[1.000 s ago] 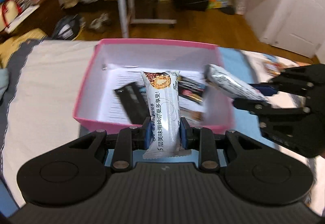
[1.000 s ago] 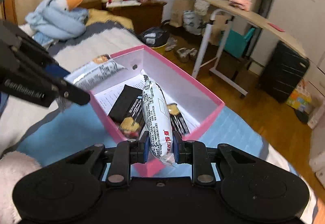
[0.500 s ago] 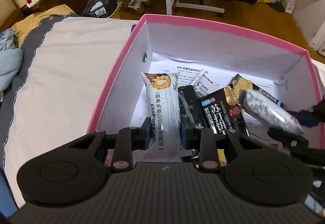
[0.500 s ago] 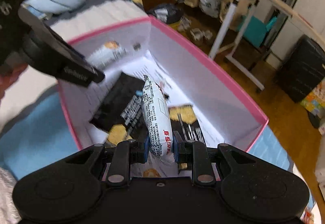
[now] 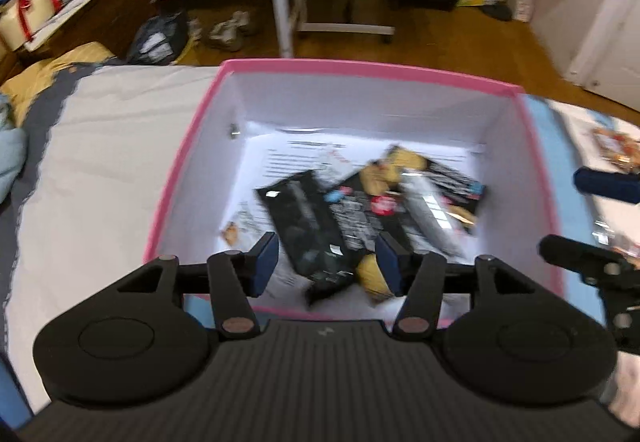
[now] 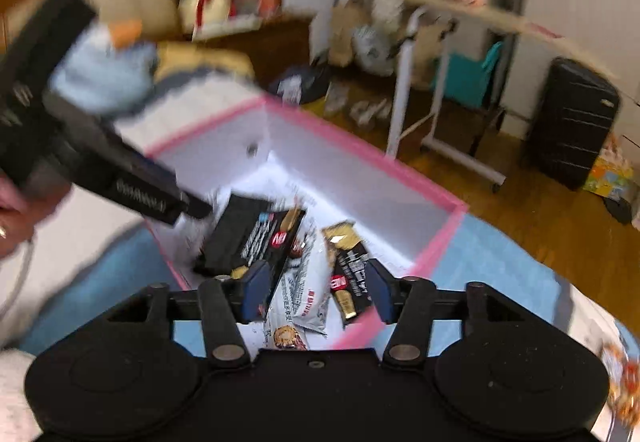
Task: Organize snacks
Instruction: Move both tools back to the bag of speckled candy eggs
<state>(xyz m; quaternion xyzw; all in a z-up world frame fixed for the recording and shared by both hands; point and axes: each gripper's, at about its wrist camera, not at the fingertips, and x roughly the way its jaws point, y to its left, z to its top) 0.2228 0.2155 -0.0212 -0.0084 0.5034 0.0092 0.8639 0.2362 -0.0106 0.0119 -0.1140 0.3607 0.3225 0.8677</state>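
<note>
Two views cover the scene. Left wrist view: the left tongs point(image 5: 326, 262) stand with jaws spread wide and nothing between the blue pads, positioned over the near rim of the pink box point(image 5: 188, 157). The box rests on the bed point(image 5: 108, 145), partly on a blue sheet point(image 5: 538, 145). Inside the box, on a printed paper sheet point(image 5: 288, 157), lie black snack packets point(image 5: 304, 217) and a silver snack bar point(image 5: 430, 217); motion blur obscures their labels. A second light-coloured wrapper point(image 5: 234, 228) lies near the left inner wall. The right tongs point(image 5: 592, 222) appear at the right edge, outside the box wall, with fingers apart and nothing gripped. Right wrist view: the right tongs point(image 6: 314, 292) show both pads separated and unloaded, above the near corner of the pink box point(image 6: 436, 197). A silver snack bar point(image 6: 302, 288) lies on the box floor directly ahead of the pads, flanked by a black snack packet point(image 6: 250, 236) on its left and a black-and-gold packet point(image 6: 350, 268) on its right. The left tongs point(image 6: 172, 197) enter from the left over the box rim.
</note>
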